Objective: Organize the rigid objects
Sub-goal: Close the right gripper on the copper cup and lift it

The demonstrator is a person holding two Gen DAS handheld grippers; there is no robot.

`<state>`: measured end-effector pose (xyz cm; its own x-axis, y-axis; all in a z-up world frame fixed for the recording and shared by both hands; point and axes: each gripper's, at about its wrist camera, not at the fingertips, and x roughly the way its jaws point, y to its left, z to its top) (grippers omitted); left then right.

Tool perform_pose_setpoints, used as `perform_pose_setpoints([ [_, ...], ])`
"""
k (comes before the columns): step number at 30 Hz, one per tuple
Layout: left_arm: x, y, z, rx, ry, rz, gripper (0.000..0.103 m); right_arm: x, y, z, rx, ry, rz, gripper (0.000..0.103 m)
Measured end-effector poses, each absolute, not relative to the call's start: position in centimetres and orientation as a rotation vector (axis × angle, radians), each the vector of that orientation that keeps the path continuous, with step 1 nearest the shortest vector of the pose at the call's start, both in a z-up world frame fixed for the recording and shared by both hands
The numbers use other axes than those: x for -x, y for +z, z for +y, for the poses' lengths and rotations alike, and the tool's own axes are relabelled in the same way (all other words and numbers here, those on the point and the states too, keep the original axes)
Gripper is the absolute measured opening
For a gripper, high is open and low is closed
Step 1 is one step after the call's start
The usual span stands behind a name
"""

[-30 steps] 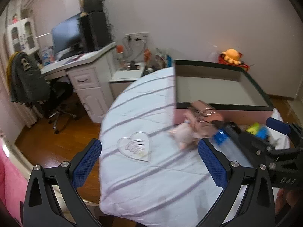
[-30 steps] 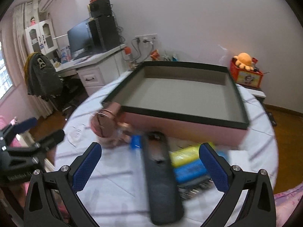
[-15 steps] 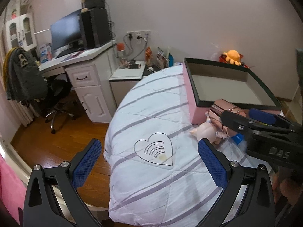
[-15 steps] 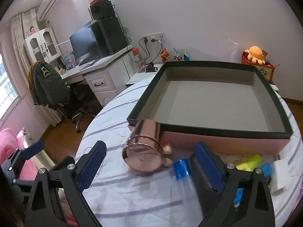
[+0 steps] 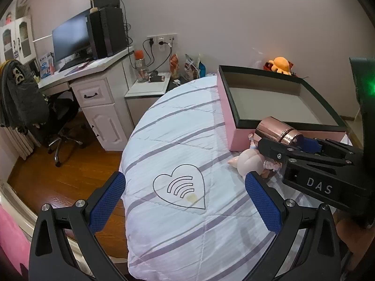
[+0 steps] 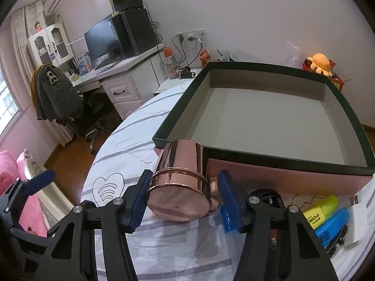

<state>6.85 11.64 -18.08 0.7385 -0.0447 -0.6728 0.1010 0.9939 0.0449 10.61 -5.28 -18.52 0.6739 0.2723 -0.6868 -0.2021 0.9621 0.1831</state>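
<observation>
I had the right gripper brought down around the copper cup, which lay on its side on the bed, tipped against the pink outer wall of the open box and partly over a small pink pig figure. The jaws were closing, with the cup between them. The left pad looked to be touching the cup's side near the ringed end, while on the right I could still see a sliver of gap, so I did not count it as a firm pinch yet.

The left gripper hung spread wide over the heart print on the quilt, with nothing between its jaws.

As I judged it, this was the pick-up step for the first item: the box was bare inside, and the yellow highlighter, the blue highlighter and a black remote-like thing waited on the bed beside it.

The next move, I reckoned, called for finishing the squeeze until both pads bit. Then I would lift the cup clear of the dark rim and carry it over into the box. The polished round surface looked slippery, so a grip near the raised rings seemed safest to me. The pig underneath might get nudged as the cup came away.
</observation>
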Motion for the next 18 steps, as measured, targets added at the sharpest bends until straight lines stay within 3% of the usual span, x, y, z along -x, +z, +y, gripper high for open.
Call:
perform_pose_setpoints([
  [3,-6.8,-17.9,11.1,-0.084,-0.088,0.732,0.103,-10.3,-18.1,-5.3,-0.087,0.285,0.775,0.048],
  [18,-7.2,-15.5,7.3,-0.104,-0.125,0.678,0.103,-9.3,-14.3,-8.5,-0.074,0.343,0.713,0.049],
])
